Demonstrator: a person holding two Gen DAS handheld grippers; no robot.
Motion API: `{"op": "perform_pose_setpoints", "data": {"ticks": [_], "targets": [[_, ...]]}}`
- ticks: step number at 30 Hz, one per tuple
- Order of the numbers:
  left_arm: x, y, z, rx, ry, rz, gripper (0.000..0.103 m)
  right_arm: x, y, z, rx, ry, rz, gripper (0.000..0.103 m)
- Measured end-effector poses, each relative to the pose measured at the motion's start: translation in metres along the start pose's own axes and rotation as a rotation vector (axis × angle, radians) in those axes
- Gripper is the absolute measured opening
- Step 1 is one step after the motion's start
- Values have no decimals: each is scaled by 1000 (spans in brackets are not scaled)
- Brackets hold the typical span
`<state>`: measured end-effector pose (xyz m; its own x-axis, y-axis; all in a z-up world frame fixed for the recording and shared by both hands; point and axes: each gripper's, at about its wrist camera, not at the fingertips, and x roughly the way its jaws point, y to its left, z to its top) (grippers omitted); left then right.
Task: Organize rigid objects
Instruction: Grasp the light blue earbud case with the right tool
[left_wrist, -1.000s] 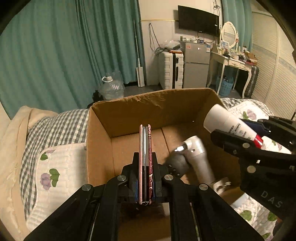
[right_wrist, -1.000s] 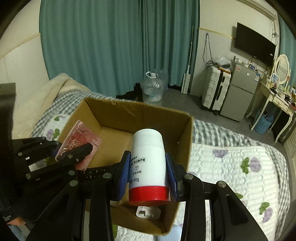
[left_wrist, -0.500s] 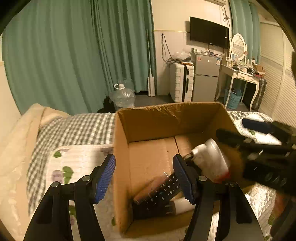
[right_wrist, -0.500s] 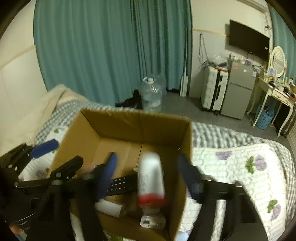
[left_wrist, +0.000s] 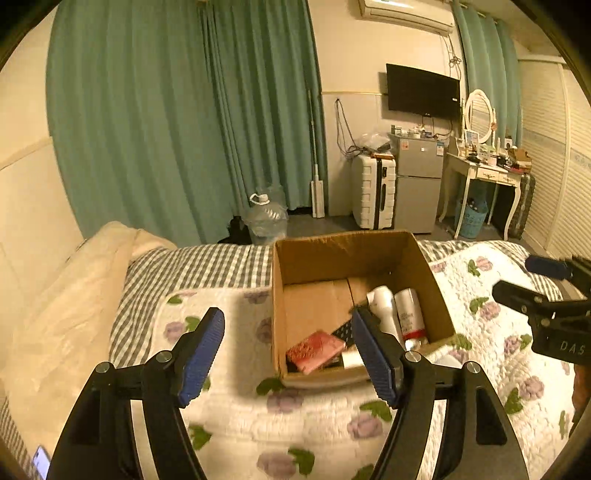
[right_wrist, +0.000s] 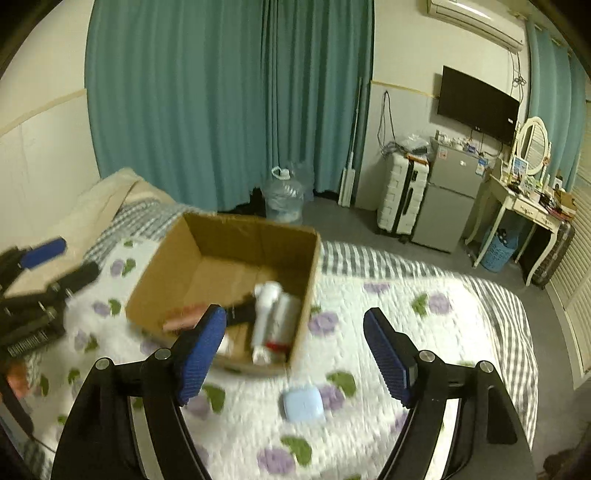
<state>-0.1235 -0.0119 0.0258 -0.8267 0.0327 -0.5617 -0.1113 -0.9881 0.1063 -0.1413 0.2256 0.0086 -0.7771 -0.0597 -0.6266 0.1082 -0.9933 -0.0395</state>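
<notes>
An open cardboard box (left_wrist: 314, 254) sits on the floral quilt; it also shows in the right wrist view (right_wrist: 166, 266). Inside lie a pink patterned phone (left_wrist: 316, 350), a black remote (left_wrist: 341, 330), a silver-white hair dryer (left_wrist: 382, 306) and a white bottle with a red cap (left_wrist: 410, 314). My left gripper (left_wrist: 291, 356) is open and empty, held back above the quilt in front of the box. My right gripper (right_wrist: 295, 350) is open and empty, also back from the box. A small light-blue case (right_wrist: 303, 403) lies on the quilt below it.
The floral quilt (left_wrist: 314, 424) covers the bed, with a cream pillow (left_wrist: 55, 306) at the left. Beyond the bed are teal curtains, a water jug (left_wrist: 266, 219), a white suitcase (left_wrist: 373, 188), a small fridge and a dressing table (left_wrist: 484, 173).
One second ago the left gripper held the pink phone and the right held the white bottle over the box. Both opened, the objects now lie in the box, and both grippers pulled back.
</notes>
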Motion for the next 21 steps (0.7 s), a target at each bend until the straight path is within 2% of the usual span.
{"op": "perform_pose_setpoints", "data": {"ticks": [5,11,17,21], "targets": [[0,-10,-27,2,39,33,74,12,-16,-40,26,81,6,77],[32,-23,-63,-4,135,58,74,57,-21,-78,16,203,0,77],[69,-32,-89,-1,202,85,74,112,-13,-98,-13,334,16,77],[92,-32,-103,-31,256,80,74,136,-13,-104,3,375,20,77]]}}
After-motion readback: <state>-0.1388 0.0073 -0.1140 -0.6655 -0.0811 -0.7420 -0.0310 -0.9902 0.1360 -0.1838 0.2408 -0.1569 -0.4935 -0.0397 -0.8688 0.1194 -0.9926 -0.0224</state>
